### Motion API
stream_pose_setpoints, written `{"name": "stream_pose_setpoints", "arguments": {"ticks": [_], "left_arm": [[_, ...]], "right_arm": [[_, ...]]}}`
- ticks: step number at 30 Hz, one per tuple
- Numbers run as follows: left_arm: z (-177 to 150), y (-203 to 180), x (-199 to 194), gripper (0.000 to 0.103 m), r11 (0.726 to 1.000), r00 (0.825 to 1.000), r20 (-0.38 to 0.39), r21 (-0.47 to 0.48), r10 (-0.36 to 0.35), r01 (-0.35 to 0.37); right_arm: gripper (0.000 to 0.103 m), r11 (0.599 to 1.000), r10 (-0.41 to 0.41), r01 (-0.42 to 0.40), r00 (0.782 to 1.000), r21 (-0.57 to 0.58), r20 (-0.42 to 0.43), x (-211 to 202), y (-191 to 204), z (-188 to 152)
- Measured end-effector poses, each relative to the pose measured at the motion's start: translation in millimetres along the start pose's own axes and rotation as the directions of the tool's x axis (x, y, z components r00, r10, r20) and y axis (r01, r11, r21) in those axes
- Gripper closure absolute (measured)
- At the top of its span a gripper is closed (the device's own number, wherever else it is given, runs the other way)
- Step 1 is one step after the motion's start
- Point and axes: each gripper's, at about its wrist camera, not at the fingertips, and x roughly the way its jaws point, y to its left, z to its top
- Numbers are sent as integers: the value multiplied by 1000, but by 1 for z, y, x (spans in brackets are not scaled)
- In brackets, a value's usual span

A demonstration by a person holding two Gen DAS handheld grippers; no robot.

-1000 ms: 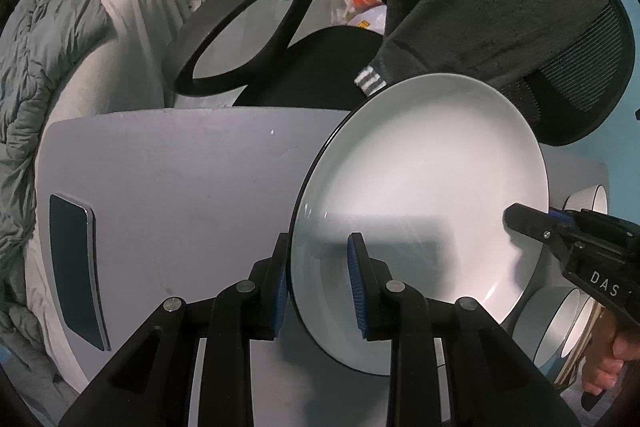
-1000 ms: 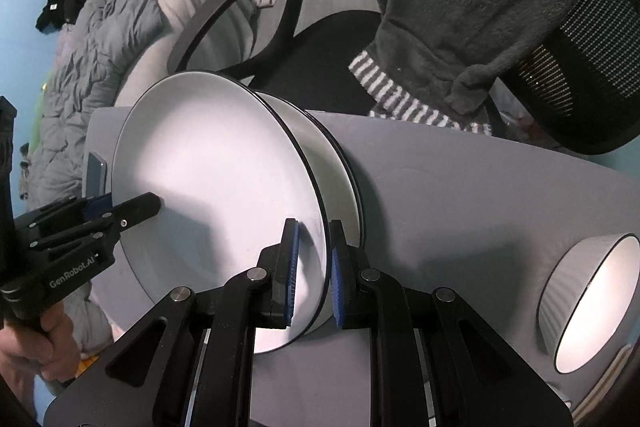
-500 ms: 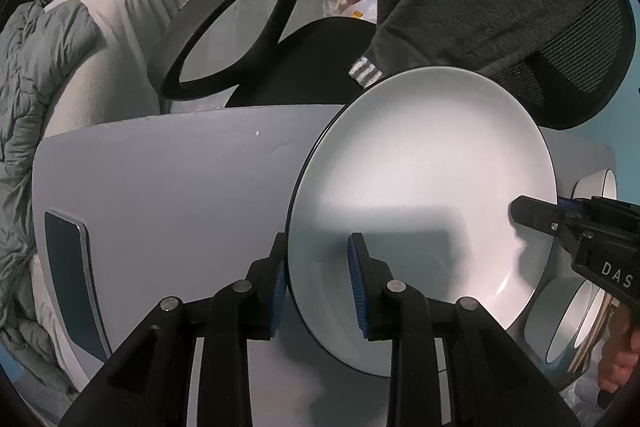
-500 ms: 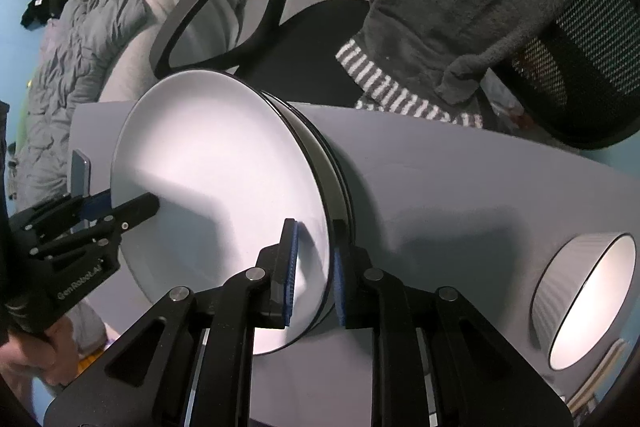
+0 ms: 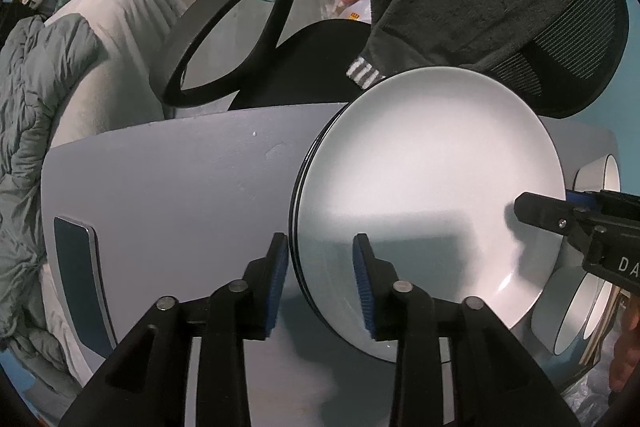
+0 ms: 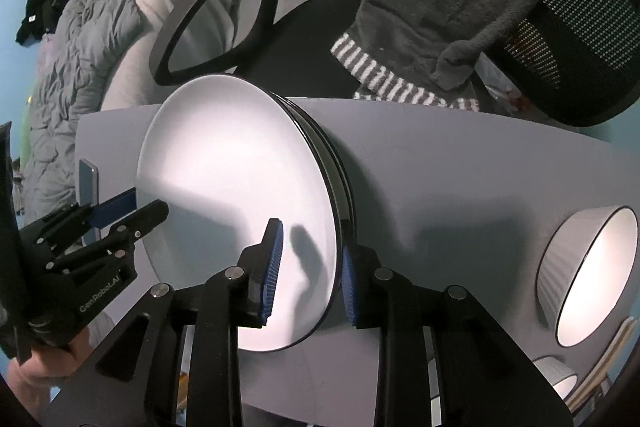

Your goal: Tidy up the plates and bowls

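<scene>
Round glossy white plate [image 5: 424, 187], black-rimmed stack [image 6: 340, 163], ribbed bowl [image 6: 588, 271]

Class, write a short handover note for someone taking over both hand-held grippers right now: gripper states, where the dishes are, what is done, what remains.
Left hand-held gripper: open, jaws straddling the near rim of the plate stack.
Right hand-held gripper: open, jaws straddling the opposite rim.
Top plate sits on the stacked plates on the grey table.
Ribbed bowl stands apart on the right side; another bowl lies nearer the edge.
Done: plates stacked.
Left: back both grippers off, then gather the bowls, probably into one stack.
</scene>
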Motion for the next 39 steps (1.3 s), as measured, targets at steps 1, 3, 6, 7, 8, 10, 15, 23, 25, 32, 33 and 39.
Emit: {"name": "stream_pose_setpoints", "arguments": {"ticks": [1, 3, 6, 7, 8, 10, 15, 23, 25, 32, 33, 39], "left_arm": [[-1, 0, -1, 64, 1000, 1000, 3, -3, -2, 2], [-1, -1, -4, 64, 1000, 1000, 11, -5, -5, 5], [-3, -2, -9, 64, 1000, 1000, 23, -11, -7, 7], [-3, -3, -11, 62, 1000, 1000, 28, -14, -9, 9], [-4, -3, -12, 61, 1000, 999, 34, -22, 1, -1], [-6, -4, -17, 61, 1000, 999, 46, -25, -2, 3], [-20, -8, -37, 54, 1000, 995, 103, -17, 9, -7], [-58, -18, -85, 51, 1000, 968, 252, 14, 16, -20], [-67, -21, -97, 50, 1000, 957, 290, 14, 12, -17], [-98, -37, -137, 46, 999, 919, 394, 44, -12, -5], [-100, -39, -140, 43, 999, 915, 404, 50, -13, -8], [-121, -51, -163, 39, 996, 888, 457, 85, -42, 3]], "right_arm": [[76, 1000, 0, 0, 1000, 3, 1, 0, 0, -1], [76, 1000, -5, 5, 1000, 13, 3, -1, 0, -2], [73, 999, -35, 35, 999, 16, 14, -3, 1, -4], [69, 998, -65, 65, 998, 14, 19, -4, 1, -5], [69, 997, -73, 72, 997, 16, 23, -4, 0, -6], [69, 997, -78, 77, 997, 23, 27, -4, -1, -9], [62, 987, -162, 161, 983, 17, 92, -16, 1, -23], [47, 963, -266, 268, 927, 29, 266, -66, 4, -64], [46, 959, -281, 281, 911, 43, 301, -80, 2, -77], [39, 940, -337, 325, 850, 100, 404, -122, 0, -116], [38, 938, -343, 329, 845, 106, 409, -125, 0, -121], [34, 935, -354, 316, 821, 160, 449, -146, -5, -152]]}}
